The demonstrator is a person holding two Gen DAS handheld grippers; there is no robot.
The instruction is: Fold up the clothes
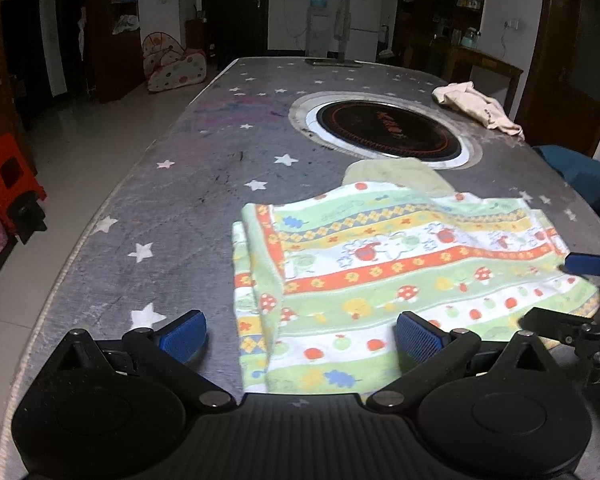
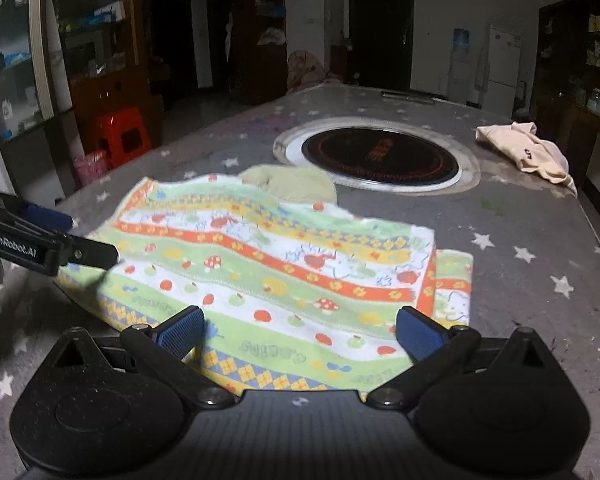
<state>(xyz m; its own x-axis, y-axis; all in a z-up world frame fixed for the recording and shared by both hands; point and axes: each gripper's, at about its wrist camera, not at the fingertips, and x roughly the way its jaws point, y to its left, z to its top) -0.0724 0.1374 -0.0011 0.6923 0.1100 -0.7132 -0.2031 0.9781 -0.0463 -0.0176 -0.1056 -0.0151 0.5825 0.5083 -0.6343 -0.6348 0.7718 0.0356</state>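
Terrycloth, striped and printed with mushrooms, apples and little flowers, lies folded on the grey star-patterned table cover point(image 1: 172, 208), straight ahead of both grippers. This patterned towel point(image 1: 400, 264) is soft and a bit rumpled, one layer laid over another, so a narrow strip of the lower layer shows along the edge on the left gripper's left side.

The left gripper point(image 1: 300, 336) hangs just over the towel's near edge with its two ribbed blue pads spread wide, nothing between them. The right gripper point(image 2: 300, 332) does the same from the other side: jaws released, wide apart, towel below and just ahead of them (whether the pads brush the cloth, I can't tell).

I count three cloth pieces. Beyond the towel, partly tucked under its far edge, sits a pale green plush cloth point(image 2: 296, 182), lumpy. Further off, to the right of both grippers, a cream garment point(image 2: 528, 152) lies crumpled near the table edge.

Past the green cloth, a round black glass cooktop point(image 2: 380, 156) is sunk in a metal ring. A red plastic stool point(image 2: 120, 134) stands on the floor, far left.
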